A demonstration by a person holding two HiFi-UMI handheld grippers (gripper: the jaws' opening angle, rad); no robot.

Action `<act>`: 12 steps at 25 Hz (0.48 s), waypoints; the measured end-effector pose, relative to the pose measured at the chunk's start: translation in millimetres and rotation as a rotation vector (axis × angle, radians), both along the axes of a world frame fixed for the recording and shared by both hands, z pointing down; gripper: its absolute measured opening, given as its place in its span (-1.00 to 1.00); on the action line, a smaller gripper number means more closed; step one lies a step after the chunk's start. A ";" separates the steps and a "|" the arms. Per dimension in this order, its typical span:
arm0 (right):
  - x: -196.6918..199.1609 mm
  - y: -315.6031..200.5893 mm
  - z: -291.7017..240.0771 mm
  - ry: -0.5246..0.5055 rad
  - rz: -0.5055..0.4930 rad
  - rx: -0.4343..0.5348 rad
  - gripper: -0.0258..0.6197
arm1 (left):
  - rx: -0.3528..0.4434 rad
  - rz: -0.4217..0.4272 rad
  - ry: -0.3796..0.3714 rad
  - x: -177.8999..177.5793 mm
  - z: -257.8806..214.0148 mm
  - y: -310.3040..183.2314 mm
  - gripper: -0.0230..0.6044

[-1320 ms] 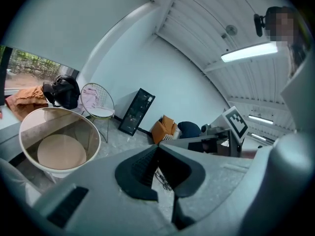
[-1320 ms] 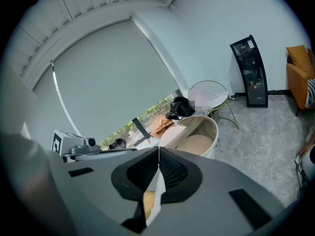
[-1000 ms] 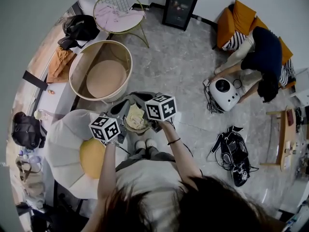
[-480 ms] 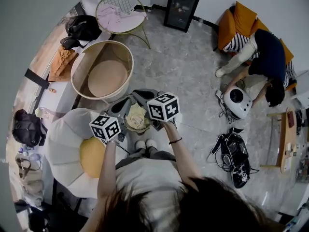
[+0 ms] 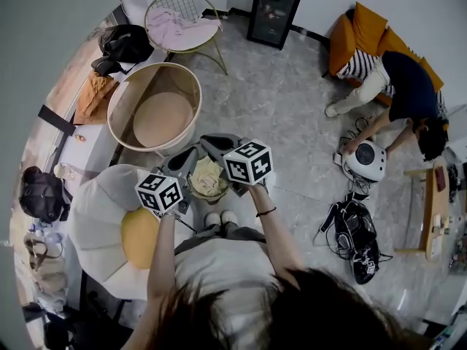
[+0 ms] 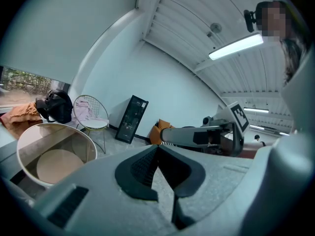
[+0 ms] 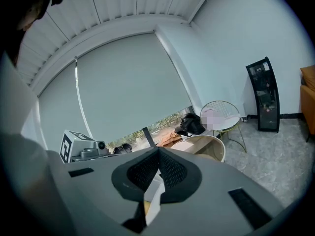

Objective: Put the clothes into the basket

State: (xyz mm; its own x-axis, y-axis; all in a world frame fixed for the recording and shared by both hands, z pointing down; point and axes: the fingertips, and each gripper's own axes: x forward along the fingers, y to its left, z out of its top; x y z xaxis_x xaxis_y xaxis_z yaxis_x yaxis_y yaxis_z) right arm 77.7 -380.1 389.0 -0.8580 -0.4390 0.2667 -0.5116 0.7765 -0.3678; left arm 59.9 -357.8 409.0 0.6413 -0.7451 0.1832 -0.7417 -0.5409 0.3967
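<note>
Cloth (image 5: 206,177), pale yellow, hangs pinched in the closed right tongs (image 7: 157,154), with the left tongs (image 6: 157,149) shut tip to tip just beside it, over the grey marbled floor (image 5: 284,100) near the round basket (image 5: 191,86), beyond which a wire chair (image 5: 157,2) holds pink clothing (image 5: 175,26).

A home-like living room: orange sofa (image 5: 368,24), gold wire chair (image 5: 169,3), marble-look floor (image 5: 284,100), blind-covered window (image 7: 123,82).
</note>
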 end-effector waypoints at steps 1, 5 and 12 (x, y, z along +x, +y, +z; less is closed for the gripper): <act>0.5 0.3 -0.7 -0.006 0.000 -0.001 -0.90 | 0.001 -0.001 -0.001 0.3 -0.2 0.3 -0.89; 1.3 0.8 -2.4 -0.029 0.007 -0.009 -0.90 | -0.001 0.001 0.000 -0.3 -0.2 1.8 -0.89; -0.3 0.7 2.9 -0.033 0.008 -0.024 -0.90 | -0.007 0.009 0.000 -2.0 2.7 2.2 -0.89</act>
